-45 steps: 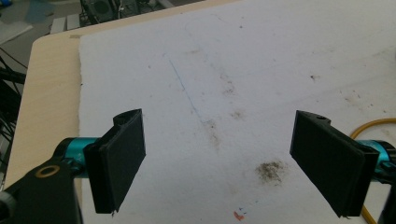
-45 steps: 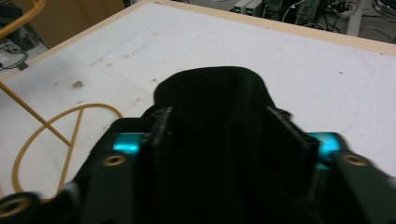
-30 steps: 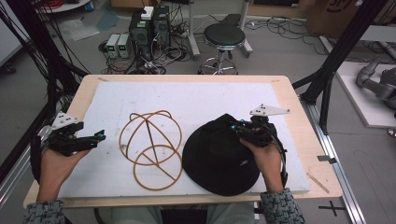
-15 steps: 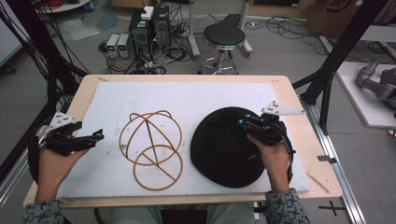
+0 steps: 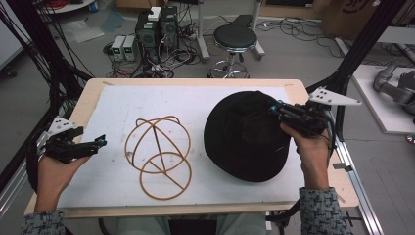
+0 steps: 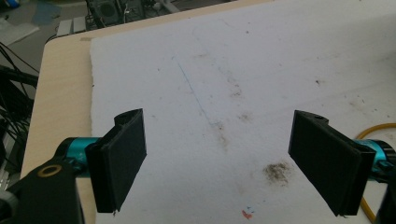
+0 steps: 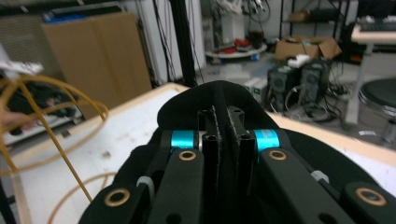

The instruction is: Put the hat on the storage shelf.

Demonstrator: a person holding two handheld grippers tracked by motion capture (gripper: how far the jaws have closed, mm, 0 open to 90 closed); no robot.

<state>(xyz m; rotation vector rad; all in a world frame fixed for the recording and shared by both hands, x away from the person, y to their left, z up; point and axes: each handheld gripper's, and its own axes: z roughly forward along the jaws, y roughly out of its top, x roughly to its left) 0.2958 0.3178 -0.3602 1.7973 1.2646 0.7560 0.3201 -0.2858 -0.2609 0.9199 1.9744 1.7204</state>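
One right gripper [image 5: 275, 110] pinches the black hat's [image 5: 244, 137] edge.

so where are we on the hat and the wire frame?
Done: right gripper is shut on the rim of the black hat, tipping that edge up off the white mat. In hand: the lift itself. Left: likely getting the hat onto the wire frame, which sits untouched; left gripper is open beside it.

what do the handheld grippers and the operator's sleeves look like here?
Both the left gripper and right gripper are black, each topped by a grey three-cornered plate with dark dots. Flat black rectangular fingers sit on teal collars, with brass-ringed pivots behind. Black cables trail off. Sleeves are speckled grey knit.
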